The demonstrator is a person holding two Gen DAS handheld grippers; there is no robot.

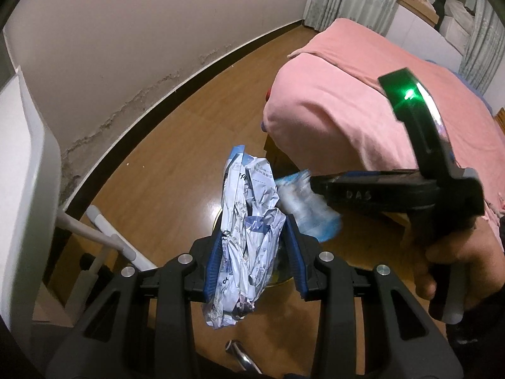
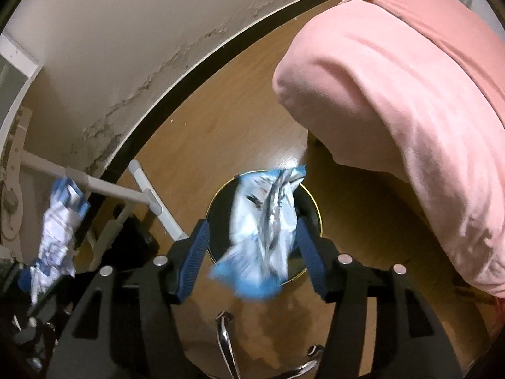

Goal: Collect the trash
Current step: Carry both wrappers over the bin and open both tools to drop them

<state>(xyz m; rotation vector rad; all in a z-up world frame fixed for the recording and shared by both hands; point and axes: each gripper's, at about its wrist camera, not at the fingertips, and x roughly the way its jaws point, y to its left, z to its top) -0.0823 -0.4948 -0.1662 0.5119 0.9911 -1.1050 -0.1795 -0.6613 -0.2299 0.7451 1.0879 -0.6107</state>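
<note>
My left gripper (image 1: 255, 259) is shut on a crumpled white-and-blue foil wrapper (image 1: 249, 237), held upright above the floor; this wrapper also shows at the left of the right wrist view (image 2: 58, 230). My right gripper (image 2: 252, 252) has its jaws spread open over a round black bin with a gold rim (image 2: 312, 208). A second blue-and-white wrapper (image 2: 265, 224) is blurred between the open fingers, loose above the bin's mouth. In the left wrist view this wrapper (image 1: 306, 208) sits at the tip of the right gripper (image 1: 318, 189), which reaches in from the right.
A bed with a pink blanket (image 2: 410, 94) (image 1: 363, 110) fills the right side, close to the bin. A white wall with a dark skirting (image 2: 189, 72) runs behind. A white rack with tubular legs (image 2: 139, 195) stands at the left. The floor is brown wood (image 1: 176, 164).
</note>
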